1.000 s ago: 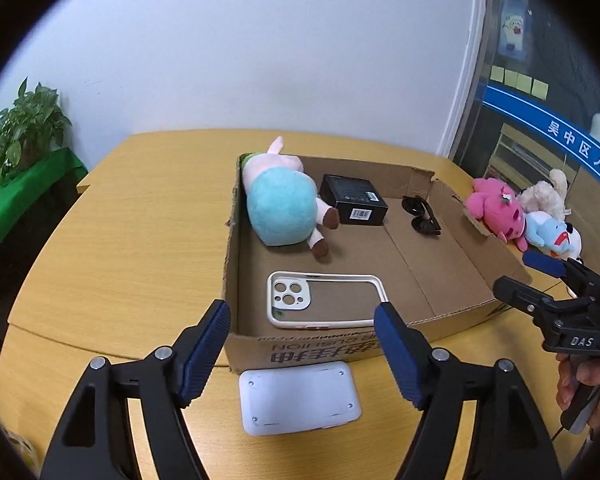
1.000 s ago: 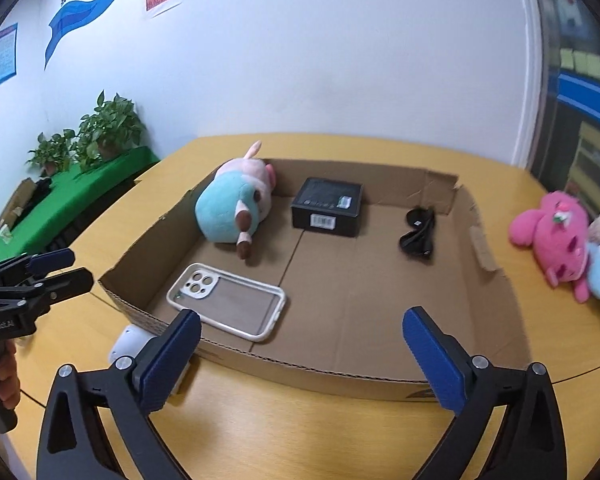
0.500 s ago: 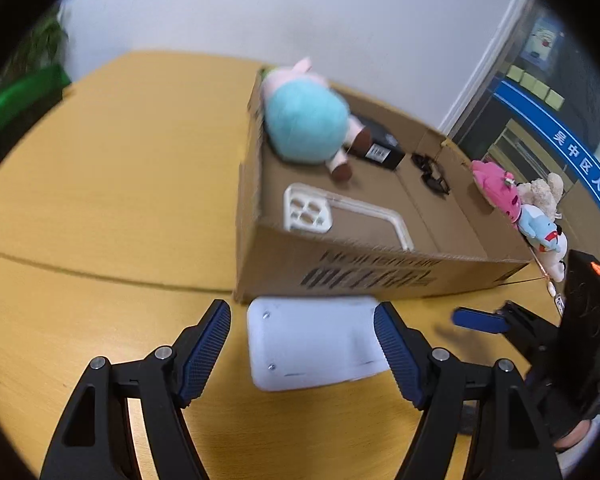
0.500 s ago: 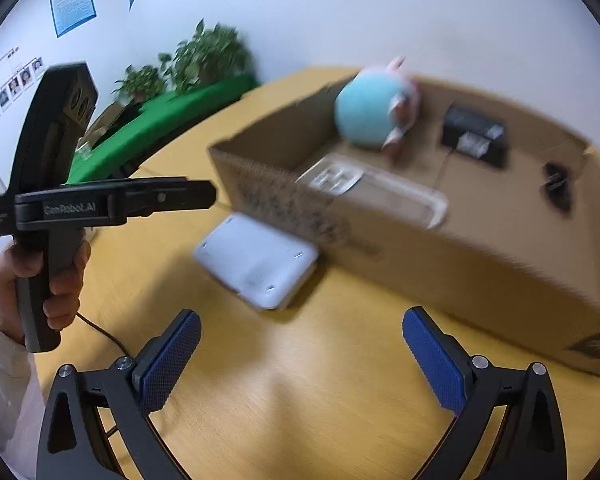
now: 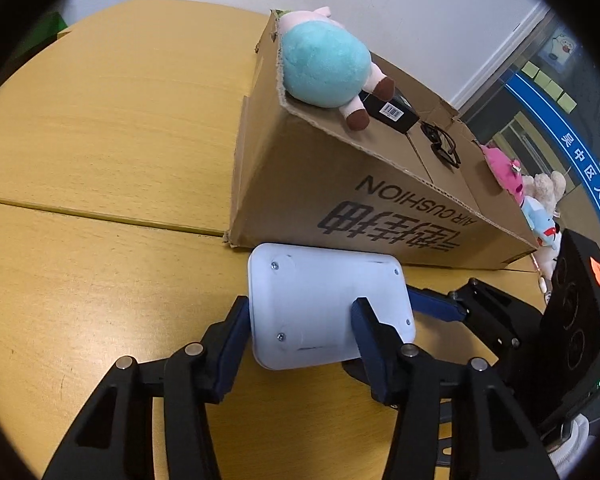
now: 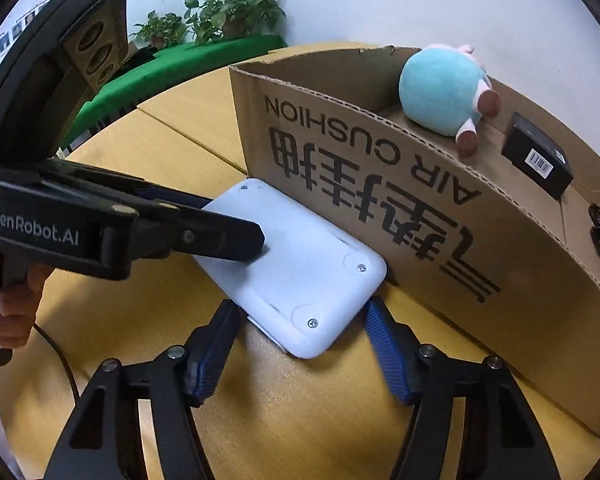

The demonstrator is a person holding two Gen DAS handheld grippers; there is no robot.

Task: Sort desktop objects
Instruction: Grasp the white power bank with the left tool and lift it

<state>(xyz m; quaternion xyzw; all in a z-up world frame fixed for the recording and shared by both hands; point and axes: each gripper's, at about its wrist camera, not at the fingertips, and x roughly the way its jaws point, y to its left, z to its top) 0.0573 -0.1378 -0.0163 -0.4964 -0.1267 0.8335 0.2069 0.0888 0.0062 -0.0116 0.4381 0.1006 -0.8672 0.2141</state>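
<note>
White device (image 5: 324,304) | left claw (image 5: 300,322) pinching it | right claw (image 6: 300,334) spread | box (image 6: 380,184) reads "AIR CUSHION"

Matt white plastic slab (image 5: 328,304); corrugated cardboard box (image 5: 340,184); fuzzy plush toy (image 5: 324,66); wood-grain table (image 5: 100,120).

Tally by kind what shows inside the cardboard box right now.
Plush toy: 1
Black box: 1
Sunglasses: 1
Total: 3 visible; the near wall of the cardboard box hides part of the floor.
</note>
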